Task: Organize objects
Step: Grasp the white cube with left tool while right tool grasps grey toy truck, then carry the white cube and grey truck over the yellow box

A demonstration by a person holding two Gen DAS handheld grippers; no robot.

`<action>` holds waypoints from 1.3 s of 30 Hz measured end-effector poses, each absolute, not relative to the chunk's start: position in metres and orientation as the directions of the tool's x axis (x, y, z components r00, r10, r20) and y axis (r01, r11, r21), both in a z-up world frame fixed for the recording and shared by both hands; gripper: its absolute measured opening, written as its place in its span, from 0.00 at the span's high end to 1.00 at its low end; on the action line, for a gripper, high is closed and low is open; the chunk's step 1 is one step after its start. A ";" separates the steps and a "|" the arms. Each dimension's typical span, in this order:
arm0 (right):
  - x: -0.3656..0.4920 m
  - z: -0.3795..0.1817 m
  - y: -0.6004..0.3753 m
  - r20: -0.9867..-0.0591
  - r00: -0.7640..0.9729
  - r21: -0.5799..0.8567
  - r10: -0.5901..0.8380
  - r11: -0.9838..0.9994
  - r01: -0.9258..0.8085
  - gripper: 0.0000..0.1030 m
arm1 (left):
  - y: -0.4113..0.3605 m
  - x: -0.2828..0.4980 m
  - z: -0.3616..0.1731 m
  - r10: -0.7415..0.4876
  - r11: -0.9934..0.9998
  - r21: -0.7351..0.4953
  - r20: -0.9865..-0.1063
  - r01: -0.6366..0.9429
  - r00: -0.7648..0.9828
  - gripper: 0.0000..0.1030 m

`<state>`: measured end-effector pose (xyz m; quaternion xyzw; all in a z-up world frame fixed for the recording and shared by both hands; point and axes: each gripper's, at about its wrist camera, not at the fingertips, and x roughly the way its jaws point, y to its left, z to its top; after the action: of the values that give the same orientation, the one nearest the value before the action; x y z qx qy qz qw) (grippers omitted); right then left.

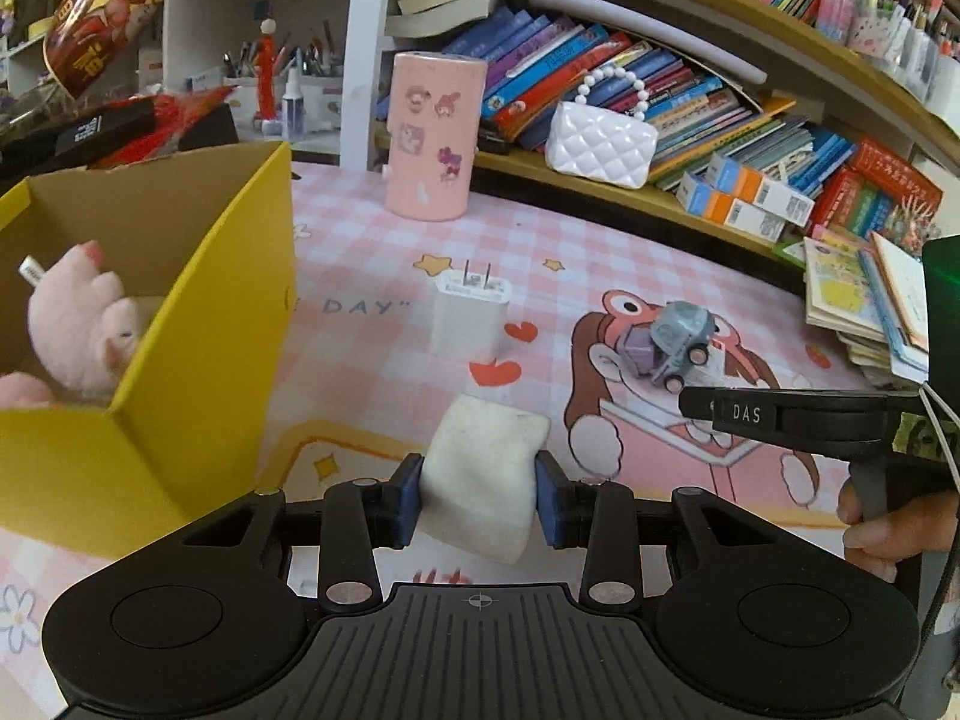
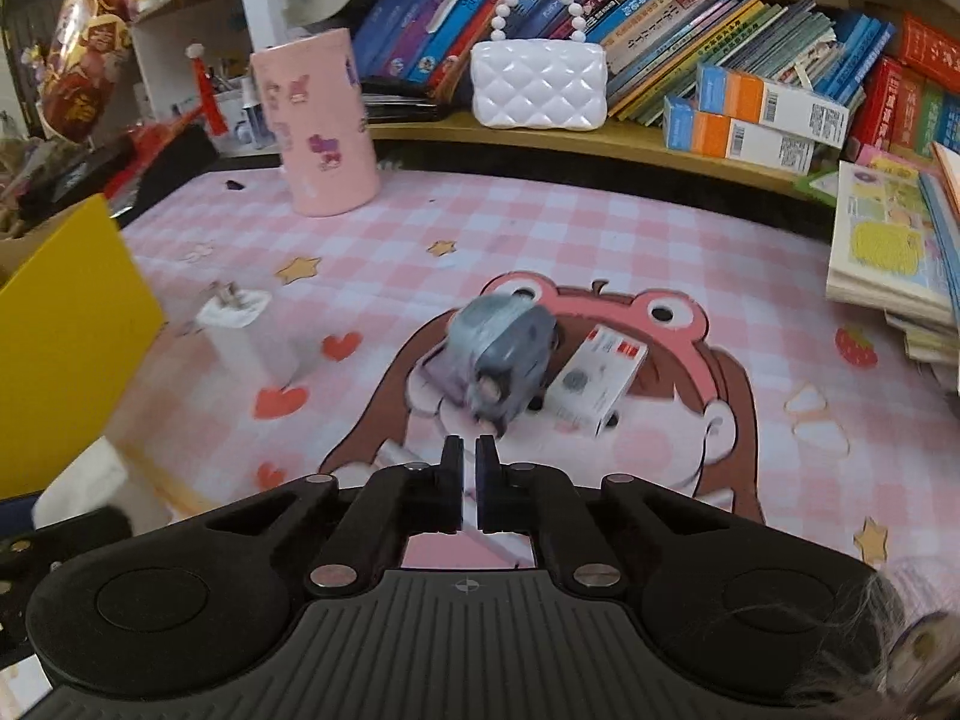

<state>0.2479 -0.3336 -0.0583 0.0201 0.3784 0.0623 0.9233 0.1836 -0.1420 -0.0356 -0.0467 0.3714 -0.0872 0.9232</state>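
Observation:
My left gripper is shut on a soft white pad and holds it above the pink checked mat, just right of the open yellow cardboard box. A pink plush toy lies inside the box. A white plug charger stands on the mat ahead. A grey toy car lies on a small white carton to the right. My right gripper is shut and empty, just in front of the toy car and the white carton.
A pink sticker-covered cylinder stands at the back of the mat. A white quilted purse and rows of books sit on the low shelf behind. A stack of books lies at the right edge. Clutter lies behind the box.

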 end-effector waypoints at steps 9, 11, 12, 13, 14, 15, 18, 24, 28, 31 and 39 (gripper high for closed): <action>0.272 -0.065 -0.322 -0.662 0.749 -0.062 0.032 0.993 -0.097 0.39 | -0.127 0.158 -0.031 -0.178 0.982 -0.169 -0.683 0.084 0.708 0.65; 0.284 -0.071 -0.322 -0.674 0.739 -0.065 0.009 0.995 -0.072 0.40 | -0.123 0.155 -0.029 -0.168 0.983 -0.171 -0.681 0.068 0.713 0.65; 0.289 -0.074 -0.324 -0.680 0.733 -0.053 0.008 0.997 -0.060 0.40 | -0.122 0.153 -0.028 -0.162 0.983 -0.170 -0.680 0.061 0.715 0.65; 0.292 -0.076 -0.326 -0.683 0.731 -0.042 0.006 0.998 -0.047 0.40 | -0.121 0.151 -0.027 -0.160 0.984 -0.170 -0.679 0.058 0.717 0.65; 0.295 -0.077 -0.327 -0.682 0.731 -0.033 0.000 0.999 -0.031 0.39 | -0.120 0.149 -0.026 -0.157 0.984 -0.170 -0.678 0.055 0.718 0.65; 0.296 -0.078 -0.327 -0.678 0.735 -0.030 -0.007 0.999 -0.019 0.38 | -0.119 0.147 -0.026 -0.155 0.984 -0.168 -0.679 0.053 0.718 0.65; 0.299 -0.078 -0.326 -0.649 0.760 -0.053 -0.030 0.999 -0.006 0.31 | -0.116 0.142 -0.026 -0.155 0.985 -0.164 -0.684 0.056 0.713 0.65; 0.292 -0.064 -0.321 -0.598 0.802 -0.071 -0.004 0.996 -0.048 0.39 | -0.110 0.136 -0.027 -0.162 0.983 -0.171 -0.684 0.060 0.711 0.65; 0.271 -0.051 -0.320 -0.596 0.803 -0.042 -0.003 0.999 -0.027 0.39 | -0.107 0.131 -0.026 -0.181 0.980 -0.181 -0.669 0.078 0.721 0.65; 0.247 -0.043 -0.318 -0.606 0.795 -0.007 0.004 1.000 -0.010 0.39 | -0.102 0.126 -0.026 -0.203 0.976 -0.196 -0.659 0.095 0.725 0.65; 0.164 -0.026 -0.288 -0.636 0.771 0.002 0.033 0.999 -0.041 0.38 | -0.079 0.101 -0.027 -0.254 0.965 -0.216 -0.645 0.148 0.721 0.65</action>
<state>0.1637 -0.2883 -0.0261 -0.0060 0.3379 0.0198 0.9409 0.1011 -0.0791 -0.0269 -0.0745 0.3576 -0.1088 0.9245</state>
